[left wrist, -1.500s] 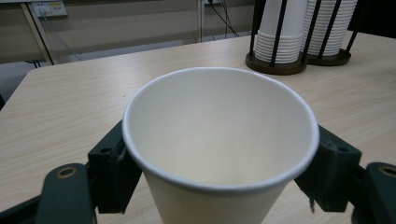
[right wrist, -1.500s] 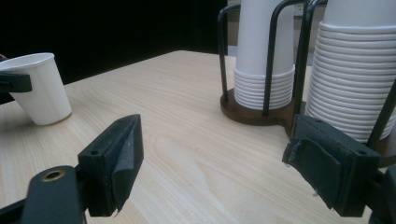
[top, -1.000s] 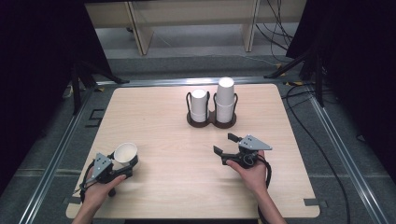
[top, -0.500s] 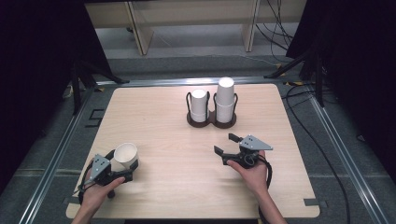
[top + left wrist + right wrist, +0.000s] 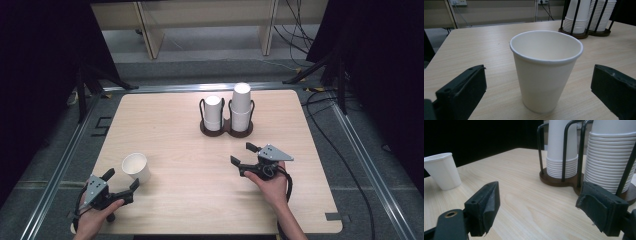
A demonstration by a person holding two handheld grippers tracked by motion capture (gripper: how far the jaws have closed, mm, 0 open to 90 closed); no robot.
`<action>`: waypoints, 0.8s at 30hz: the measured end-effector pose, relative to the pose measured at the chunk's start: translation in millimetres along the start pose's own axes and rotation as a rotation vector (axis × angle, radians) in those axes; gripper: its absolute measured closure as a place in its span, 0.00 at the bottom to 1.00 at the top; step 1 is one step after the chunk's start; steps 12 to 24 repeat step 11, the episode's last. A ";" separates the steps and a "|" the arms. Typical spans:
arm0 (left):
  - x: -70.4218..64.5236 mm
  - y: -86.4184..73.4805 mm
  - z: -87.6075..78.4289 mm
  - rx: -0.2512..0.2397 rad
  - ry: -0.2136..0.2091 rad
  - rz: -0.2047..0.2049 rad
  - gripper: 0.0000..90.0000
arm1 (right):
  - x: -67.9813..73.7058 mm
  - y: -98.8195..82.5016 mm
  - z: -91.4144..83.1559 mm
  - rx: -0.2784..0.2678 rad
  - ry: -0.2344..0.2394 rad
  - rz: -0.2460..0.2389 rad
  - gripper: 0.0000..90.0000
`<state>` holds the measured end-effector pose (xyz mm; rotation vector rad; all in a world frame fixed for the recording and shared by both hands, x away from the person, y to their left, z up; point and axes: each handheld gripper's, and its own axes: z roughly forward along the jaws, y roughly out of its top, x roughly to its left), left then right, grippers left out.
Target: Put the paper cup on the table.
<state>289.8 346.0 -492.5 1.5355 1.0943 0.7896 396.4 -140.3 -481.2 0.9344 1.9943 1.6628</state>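
A white paper cup (image 5: 136,167) (image 5: 546,70) stands upright on the wooden table (image 5: 175,125), near its front left. My left gripper (image 5: 122,179) (image 5: 540,72) sits just behind the cup, open wide; the cup stands ahead of the gap, clear of both jaws. My right gripper (image 5: 241,153) (image 5: 540,195) rests at the front right, open and empty. It points toward a dark two-slot cup holder (image 5: 226,129) (image 5: 556,180), which carries a shorter stack (image 5: 213,112) and a taller stack (image 5: 241,105) of upside-down white cups. The lone cup (image 5: 442,171) also shows at the left of the right gripper view.
Metal rails frame the table on both sides (image 5: 65,160) (image 5: 365,165). Cables (image 5: 320,100) trail on the floor at the right. Shelving legs (image 5: 150,35) stand beyond the far edge. Bare tabletop lies between the two grippers.
My left gripper has opened, let go of the cup and drawn back toward the person. The cup stays standing on the table. The right gripper has barely moved.
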 end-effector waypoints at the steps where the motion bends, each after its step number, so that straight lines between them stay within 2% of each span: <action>1: 0.2 -1.2 -0.9 0.001 0.003 0.002 0.00 | 0.1 -0.1 -0.4 -0.006 0.011 0.014 0.20; 2: 0.1 -2.1 -1.8 0.007 0.005 0.001 0.00 | -0.2 0.0 -0.9 -0.005 0.009 0.013 0.20; 4: -0.1 -4.8 -0.1 -0.020 -0.002 -0.012 0.00 | -2.4 -0.4 0.1 -0.015 0.007 -0.007 0.20; 5: -0.3 -4.7 -0.2 -0.018 -0.002 -0.009 0.00 | -0.3 -0.7 -1.2 -0.008 0.011 0.036 0.20; 6: -0.4 -4.5 0.1 -0.021 -0.004 -0.007 0.00 | 0.1 -0.8 -2.2 -0.008 0.004 0.035 0.19; 7: -0.3 -3.9 -0.8 -0.010 0.002 0.002 0.00 | -2.0 -0.4 -2.6 -0.003 -0.005 0.006 0.19; 9: -0.7 -3.8 0.0 -0.006 0.006 -0.003 0.00 | -1.4 -1.0 -3.1 0.005 -0.005 0.020 0.19; 10: -1.0 -4.0 0.3 -0.003 0.009 -0.006 0.00 | -1.7 -2.0 -1.5 -0.012 0.012 0.026 0.19; 24: -0.6 -4.2 0.5 -0.001 0.010 0.001 0.00 | -2.3 -2.7 -0.3 -0.022 0.015 0.024 0.19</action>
